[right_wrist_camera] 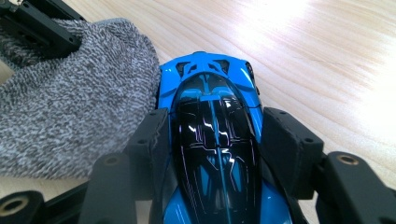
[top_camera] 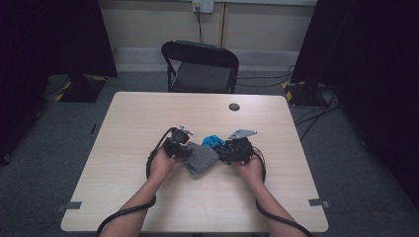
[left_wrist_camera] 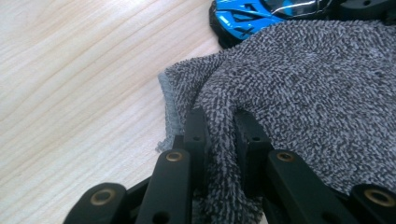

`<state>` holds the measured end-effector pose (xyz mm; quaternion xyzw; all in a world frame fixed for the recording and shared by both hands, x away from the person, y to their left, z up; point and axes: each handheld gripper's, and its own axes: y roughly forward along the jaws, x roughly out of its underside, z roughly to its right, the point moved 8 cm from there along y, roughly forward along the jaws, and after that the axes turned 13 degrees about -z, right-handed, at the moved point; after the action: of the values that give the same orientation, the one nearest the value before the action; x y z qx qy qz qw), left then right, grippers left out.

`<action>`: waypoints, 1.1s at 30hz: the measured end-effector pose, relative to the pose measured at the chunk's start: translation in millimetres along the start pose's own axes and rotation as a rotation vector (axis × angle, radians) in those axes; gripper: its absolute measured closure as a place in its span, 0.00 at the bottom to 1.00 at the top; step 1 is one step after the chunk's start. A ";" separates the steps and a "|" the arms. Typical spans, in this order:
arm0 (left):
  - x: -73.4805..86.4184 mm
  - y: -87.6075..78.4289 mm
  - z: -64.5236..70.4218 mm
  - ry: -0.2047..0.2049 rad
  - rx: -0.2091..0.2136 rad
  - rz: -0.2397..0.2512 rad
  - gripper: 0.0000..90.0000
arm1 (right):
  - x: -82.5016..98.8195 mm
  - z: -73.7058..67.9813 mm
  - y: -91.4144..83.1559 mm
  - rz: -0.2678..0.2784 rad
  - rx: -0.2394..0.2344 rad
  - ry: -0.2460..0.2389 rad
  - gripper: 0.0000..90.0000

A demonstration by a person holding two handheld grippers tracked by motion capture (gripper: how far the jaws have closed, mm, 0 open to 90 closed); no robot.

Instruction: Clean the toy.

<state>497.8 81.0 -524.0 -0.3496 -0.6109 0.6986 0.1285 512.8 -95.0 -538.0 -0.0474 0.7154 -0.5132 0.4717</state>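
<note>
Bare table surrounds cloth-pinching left tool and car-clamping right tool.

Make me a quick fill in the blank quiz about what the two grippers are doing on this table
1. The left gripper is shut on a grey ____.
2. The right gripper is shut on a toy car whose body is ____ and black.
3. Beyond the wooden table stands a black folding ____.

Missing words: cloth; blue; chair
</note>
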 end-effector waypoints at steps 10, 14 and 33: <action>2.8 -4.1 -16.6 -0.043 -0.029 -0.002 0.86 | 0.2 0.0 0.0 0.003 0.000 0.001 0.47; 3.3 -6.5 -25.5 -0.058 -0.044 -0.007 0.86 | 0.3 0.1 0.0 0.004 -0.001 0.000 0.47; 16.0 -23.8 -69.5 -0.199 -0.074 0.024 0.86 | 0.7 0.1 -0.2 0.010 -0.002 0.001 0.47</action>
<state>525.2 149.0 -507.5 -0.2905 -0.6417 0.7083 0.0459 512.4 -95.6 -538.4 -0.0441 0.7164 -0.5103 0.4738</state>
